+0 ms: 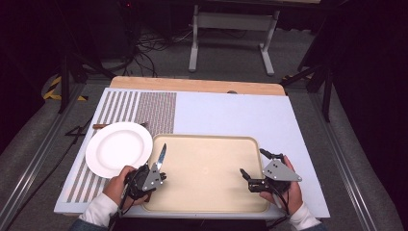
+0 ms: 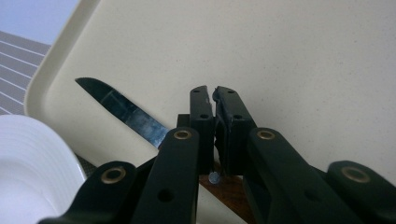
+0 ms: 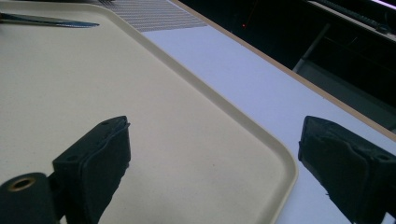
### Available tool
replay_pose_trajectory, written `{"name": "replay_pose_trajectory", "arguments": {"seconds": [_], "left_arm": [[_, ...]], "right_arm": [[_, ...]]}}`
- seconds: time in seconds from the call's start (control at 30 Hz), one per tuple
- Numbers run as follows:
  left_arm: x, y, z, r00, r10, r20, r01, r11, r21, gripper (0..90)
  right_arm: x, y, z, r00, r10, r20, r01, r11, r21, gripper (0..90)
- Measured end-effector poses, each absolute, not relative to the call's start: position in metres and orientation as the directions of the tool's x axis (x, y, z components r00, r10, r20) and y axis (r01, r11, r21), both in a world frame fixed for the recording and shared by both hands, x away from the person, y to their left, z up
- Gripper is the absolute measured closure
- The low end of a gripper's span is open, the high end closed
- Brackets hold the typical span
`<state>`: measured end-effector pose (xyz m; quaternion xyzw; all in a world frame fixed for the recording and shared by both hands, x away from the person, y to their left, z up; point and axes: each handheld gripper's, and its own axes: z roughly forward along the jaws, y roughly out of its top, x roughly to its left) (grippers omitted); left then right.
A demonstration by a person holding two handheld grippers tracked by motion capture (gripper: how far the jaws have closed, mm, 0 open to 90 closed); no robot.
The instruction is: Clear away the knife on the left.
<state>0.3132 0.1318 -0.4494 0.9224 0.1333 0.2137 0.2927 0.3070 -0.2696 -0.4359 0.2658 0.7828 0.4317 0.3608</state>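
While your left gripper [image 1: 153,174] pinches the knife [image 2: 122,110] by its half-hidden wooden handle, its blade lies inside the tray [image 1: 211,139] at the left rim, near the worktop's front edge; the right gripper [image 1: 254,168] has fingers spread.

The left gripper [image 2: 214,100] is pinching a knife [image 2: 125,114] by its wooden handle over the tray [image 2: 303,60], beside a plate [image 2: 32,163].

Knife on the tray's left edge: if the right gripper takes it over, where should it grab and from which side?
Probably the wooden handle, not the blade. The knife lies in the tray, tip pointing away; the left gripper is shut on its handle. The right gripper, jaws open, would come across the tray from the right, gripping handle left bare.
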Motion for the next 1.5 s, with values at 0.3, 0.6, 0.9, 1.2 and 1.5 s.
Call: {"name": "replay_pose_trajectory", "arguments": {"seconds": [0.3, 0.6, 0.9, 1.2, 1.5], "left_arm": [[0.312, 0.136, -0.443, 0.863, 0.391, 0.321, 0.106, -0.761, 0.640, 84.2], [0.309, 0.138, -0.437, 0.862, 0.379, 0.336, 0.070, -0.745, 0.663, 81.8], [0.308, 0.143, -0.431, 0.855, 0.392, 0.339, 0.060, -0.726, 0.685, 77.7], [0.308, 0.146, -0.428, 0.850, 0.397, 0.347, 0.052, -0.718, 0.694, 71.1], [0.307, 0.152, -0.423, 0.849, 0.400, 0.346, 0.038, -0.698, 0.715, 50.5]], "right_arm": [[0.307, -0.270, -0.436, -0.598, 0.727, -0.336, 0.103, 0.486, 0.868, 9.9], [0.306, -0.269, -0.435, -0.599, 0.727, -0.335, 0.100, 0.483, 0.870, 9.9], [0.306, -0.269, -0.435, -0.599, 0.727, -0.336, 0.099, 0.484, 0.870, 10.0], [0.306, -0.269, -0.434, -0.599, 0.726, -0.337, 0.097, 0.484, 0.870, 10.0], [0.306, -0.269, -0.434, -0.600, 0.726, -0.336, 0.095, 0.482, 0.871, 10.0]]}}
